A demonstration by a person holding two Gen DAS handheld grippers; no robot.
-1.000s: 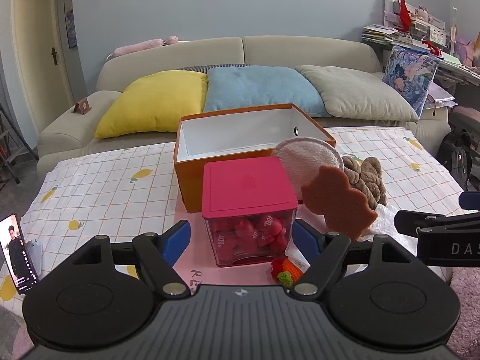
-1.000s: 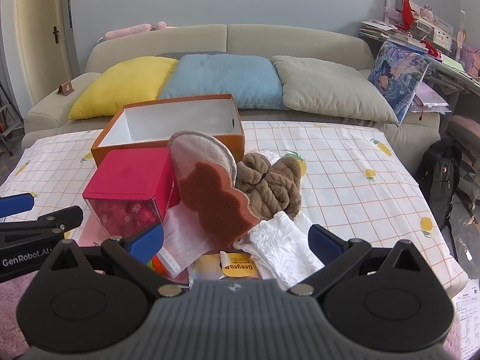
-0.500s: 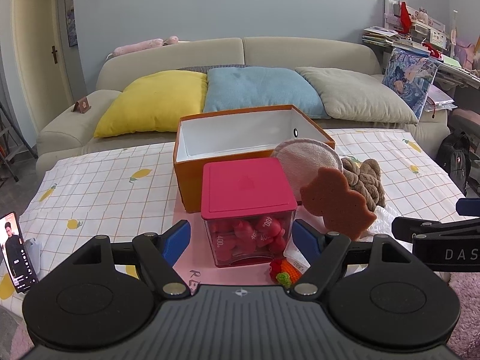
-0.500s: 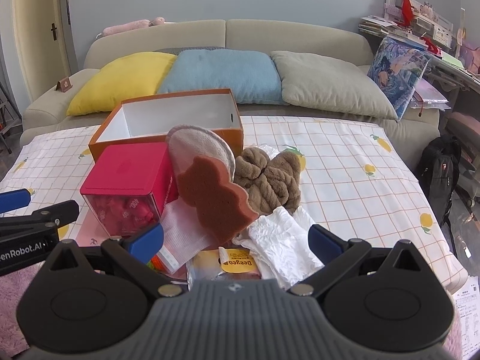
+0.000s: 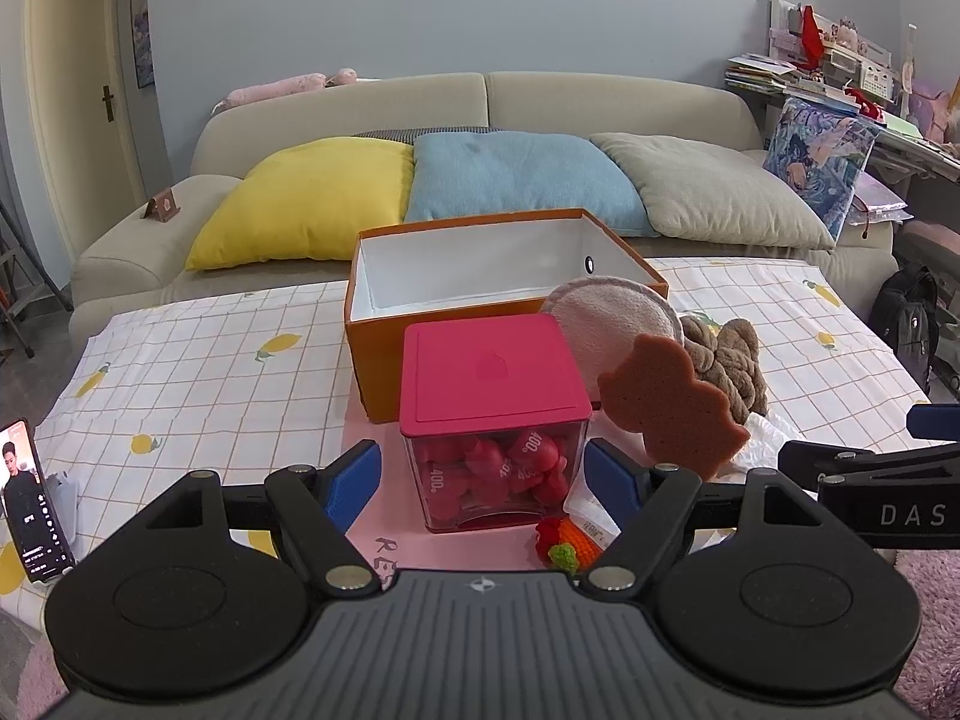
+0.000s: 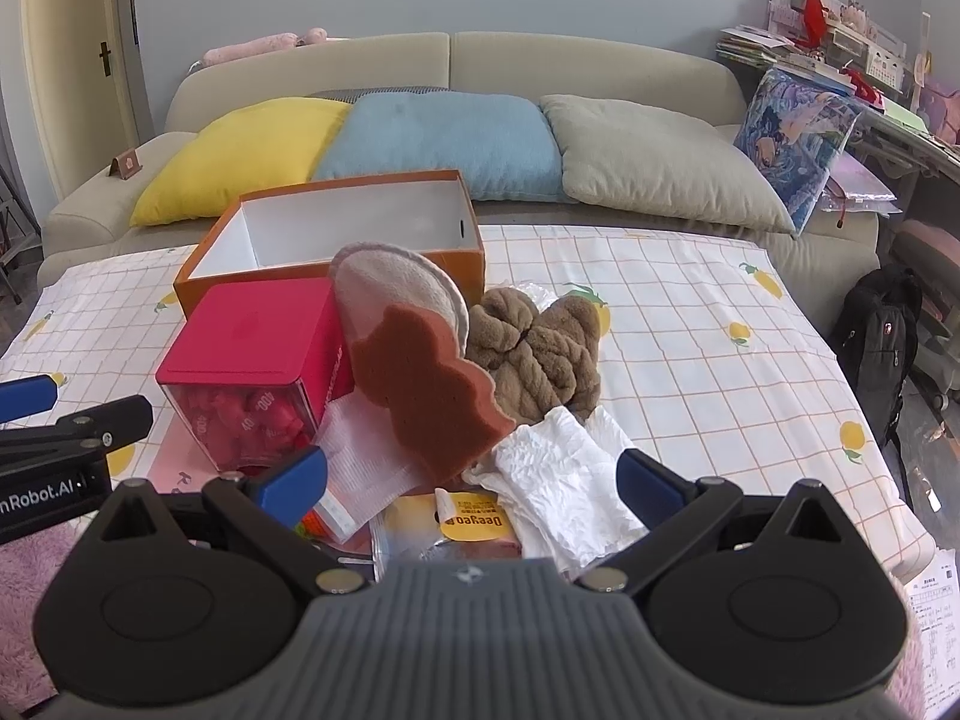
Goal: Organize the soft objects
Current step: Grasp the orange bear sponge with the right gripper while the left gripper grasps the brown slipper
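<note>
A beige sofa (image 5: 540,102) with yellow, blue and grey cushions stood against a grey-blue wall (image 5: 480,6) — a door (image 5: 78,78) at left.

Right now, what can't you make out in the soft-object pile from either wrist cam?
- Orange box floor: both views, near wall hides it.
- Round plush pad lower half: right wrist view, brown sponge covers it.
- Yellow-labelled packet: right gripper body cuts it off.
- Crochet toy: left gripper body hides part.
</note>
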